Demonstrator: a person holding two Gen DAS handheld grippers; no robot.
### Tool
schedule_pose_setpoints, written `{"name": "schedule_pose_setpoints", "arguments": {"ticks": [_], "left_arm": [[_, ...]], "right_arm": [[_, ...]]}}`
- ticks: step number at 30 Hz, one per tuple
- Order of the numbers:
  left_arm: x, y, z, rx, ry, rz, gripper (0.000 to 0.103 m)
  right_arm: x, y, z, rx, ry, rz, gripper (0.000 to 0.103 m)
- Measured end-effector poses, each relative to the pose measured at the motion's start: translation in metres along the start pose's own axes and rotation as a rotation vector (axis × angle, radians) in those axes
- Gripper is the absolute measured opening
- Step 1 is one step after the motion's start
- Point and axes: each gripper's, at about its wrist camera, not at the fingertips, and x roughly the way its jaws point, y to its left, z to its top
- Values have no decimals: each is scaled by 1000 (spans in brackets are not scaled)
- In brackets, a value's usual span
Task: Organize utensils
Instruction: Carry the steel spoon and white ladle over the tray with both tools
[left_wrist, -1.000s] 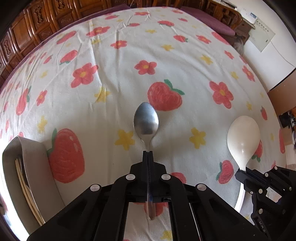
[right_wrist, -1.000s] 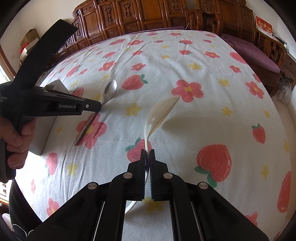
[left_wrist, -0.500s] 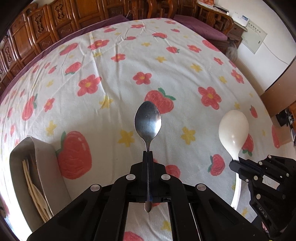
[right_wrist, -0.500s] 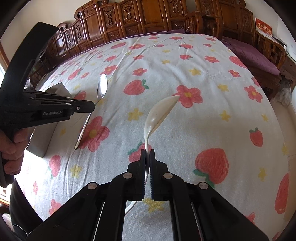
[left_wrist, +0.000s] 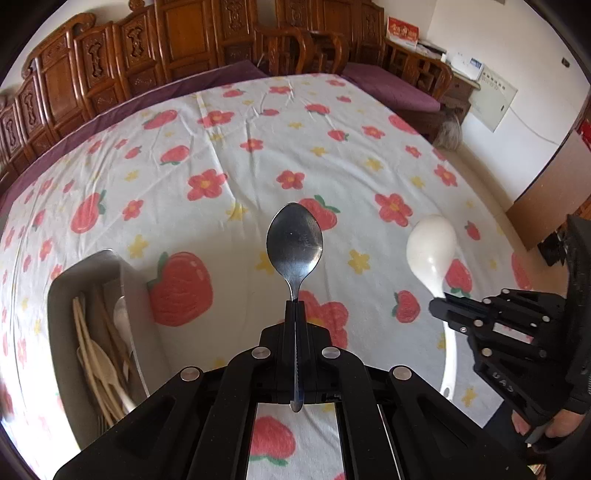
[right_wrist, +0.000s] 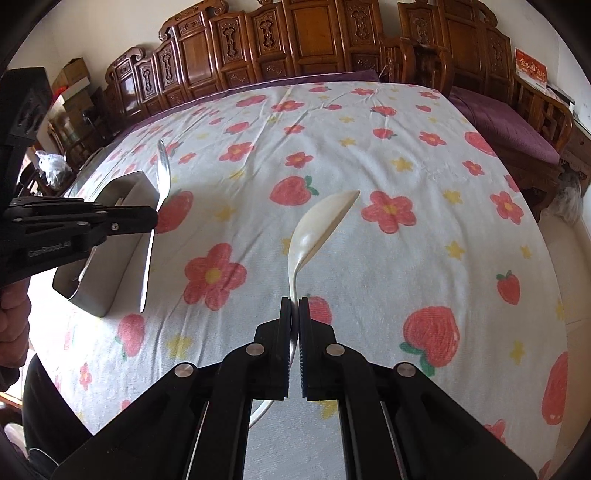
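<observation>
My left gripper (left_wrist: 295, 304) is shut on the handle of a metal spoon (left_wrist: 294, 243), bowl pointing away, held in the air above the cloth. To its right, my right gripper (left_wrist: 439, 304) is shut on a white plastic spoon (left_wrist: 430, 249). In the right wrist view the right gripper (right_wrist: 294, 301) grips the white spoon (right_wrist: 317, 229) by its handle, and the left gripper (right_wrist: 153, 221) holds the metal spoon (right_wrist: 162, 177) over the grey utensil tray (right_wrist: 122, 251). The tray (left_wrist: 64, 295) holds several pale utensils and chopsticks.
A white tablecloth (left_wrist: 229, 155) with strawberries and flowers covers the table. Carved wooden chairs (right_wrist: 295, 44) line the far side, with a purple cushioned bench (right_wrist: 506, 125) at the right. A person's hand (right_wrist: 13, 314) holds the left gripper.
The left gripper has risen with the metal spoon and moved over the tray, which now shows more of its inside. The right gripper has lifted the white spoon slightly.
</observation>
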Motion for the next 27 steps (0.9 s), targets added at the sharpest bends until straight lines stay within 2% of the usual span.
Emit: {"name": "schedule_pose_setpoints", "arguments": {"ticks": [7, 14, 21, 27], "left_arm": [[-46, 17, -5, -31, -69, -8, 0], [-78, 50, -14, -66, -112, 32, 0], [-91, 90, -28, -122, -124, 72, 0], [-85, 119, -41, -164, -105, 92, 0]], "right_arm": [[-12, 30, 13, -41, -29, 22, 5], [-18, 73, 35, -97, -60, 69, 5], [-13, 116, 53, -150, -67, 113, 5], [-9, 146, 63, -186, -65, 140, 5]]}}
